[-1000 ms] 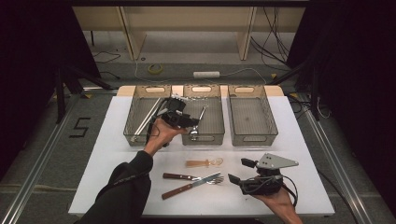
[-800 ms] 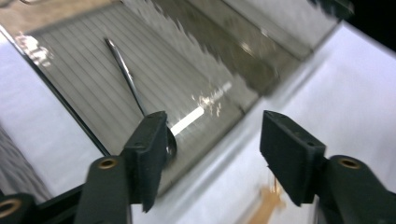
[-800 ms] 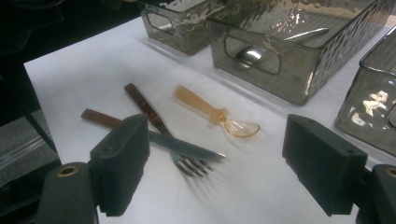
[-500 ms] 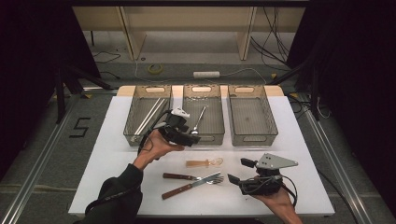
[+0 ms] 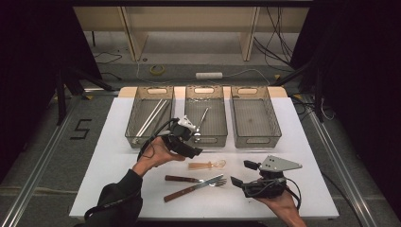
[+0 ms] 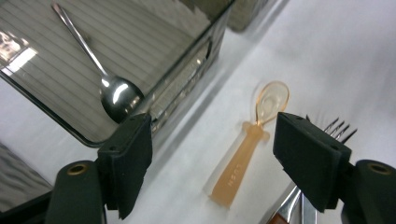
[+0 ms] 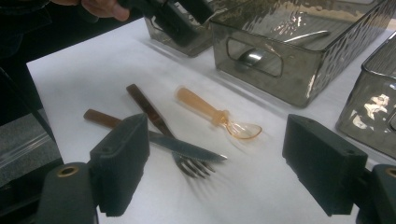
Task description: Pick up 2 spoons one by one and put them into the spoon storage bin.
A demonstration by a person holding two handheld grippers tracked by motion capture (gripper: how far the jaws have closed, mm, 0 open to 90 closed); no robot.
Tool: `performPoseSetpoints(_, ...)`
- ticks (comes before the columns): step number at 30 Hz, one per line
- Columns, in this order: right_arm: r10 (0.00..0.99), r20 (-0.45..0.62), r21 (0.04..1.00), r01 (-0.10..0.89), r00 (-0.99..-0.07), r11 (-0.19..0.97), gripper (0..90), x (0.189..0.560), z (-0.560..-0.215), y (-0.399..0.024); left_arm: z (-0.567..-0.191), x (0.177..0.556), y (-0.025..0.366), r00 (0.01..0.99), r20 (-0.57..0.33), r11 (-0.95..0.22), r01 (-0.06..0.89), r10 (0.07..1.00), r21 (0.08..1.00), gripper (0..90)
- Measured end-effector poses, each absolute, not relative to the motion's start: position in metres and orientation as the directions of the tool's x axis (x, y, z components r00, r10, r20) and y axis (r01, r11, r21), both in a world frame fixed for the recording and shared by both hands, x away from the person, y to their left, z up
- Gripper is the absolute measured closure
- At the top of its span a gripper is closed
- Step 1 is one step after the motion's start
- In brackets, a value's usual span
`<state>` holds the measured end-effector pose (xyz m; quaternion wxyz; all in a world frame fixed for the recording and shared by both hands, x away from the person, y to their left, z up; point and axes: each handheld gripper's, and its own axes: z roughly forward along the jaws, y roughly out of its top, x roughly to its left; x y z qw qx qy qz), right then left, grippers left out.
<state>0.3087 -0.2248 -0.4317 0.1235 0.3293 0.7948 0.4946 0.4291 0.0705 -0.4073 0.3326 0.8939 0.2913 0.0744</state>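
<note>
Scene: cutlery is being sorted at a white table (image 5: 118, 156) into three smoked-plastic bins; chopsticks (image 5: 152, 117) lie in the left bin (image 5: 134, 111), a metal spoon (image 5: 201, 124) in the middle bin (image 5: 222, 113), and the right bin (image 5: 274, 118) holds nothing that can be made out.

Left gripper (image 5: 185, 142): it is held just in front of the middle bin's near wall, its jaws spread wide with nothing between the pads; the jaws have just been opening.

Right gripper (image 5: 239, 175): it is rested near the table's front edge, to the right of the loose cutlery, with its jaws wide apart and empty.

Task item: an amber plastic spoon (image 6: 247, 140) lies flat on the table between the middle bin and the crossed knife (image 5: 187, 179) and fork (image 5: 196, 188), bowl toward the right, touching neither.

Step in hand (judged): the amber spoon is framed between the left gripper's jaws and appears to be the next pick.

How it is done well: the jaws are best lowered astride the handle's thick part, across its width, and closed only once the pads reach table level.

Watch-point: the fork tines (image 6: 341, 128) lie near the right-hand jaw, so the approach is best kept clear of them; the smooth plastic may slip if it is pinched at the bowl.

Placement (judged): the middle bin, already holding a spoon, looks the fitting destination.
</note>
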Motion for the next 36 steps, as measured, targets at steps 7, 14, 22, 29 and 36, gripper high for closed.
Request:
performPoseSetpoints(7,0.644,0.129,0.867,0.400,-0.754,0.296,23.9,0.308,-0.432,-0.225,-0.419,0.426,0.062,0.849,-0.033,-0.680,0.446,0.528,0.581,25.9)
performPoseSetpoints(14,0.641,0.130,0.869,0.398,-0.756,0.294,24.0,0.308,-0.431,-0.225,-0.429,0.425,0.054,0.871,-0.016,-0.734,0.423,0.491,0.531,25.9)
performPoseSetpoints(22,0.641,0.132,0.867,0.401,-0.756,0.295,24.0,0.308,-0.432,-0.225,-0.441,0.423,0.047,0.886,-0.002,-0.779,0.408,0.463,0.477,28.4)
performPoseSetpoints(29,0.639,0.134,0.868,0.400,-0.758,0.293,24.0,0.309,-0.432,-0.224,-0.448,0.422,0.044,0.898,0.005,-0.801,0.391,0.441,0.453,33.8)
performPoseSetpoints(36,0.640,0.136,0.866,0.404,-0.756,0.293,24.0,0.309,-0.432,-0.224,-0.456,0.422,0.042,0.911,0.006,-0.828,0.371,0.412,0.421,43.4)
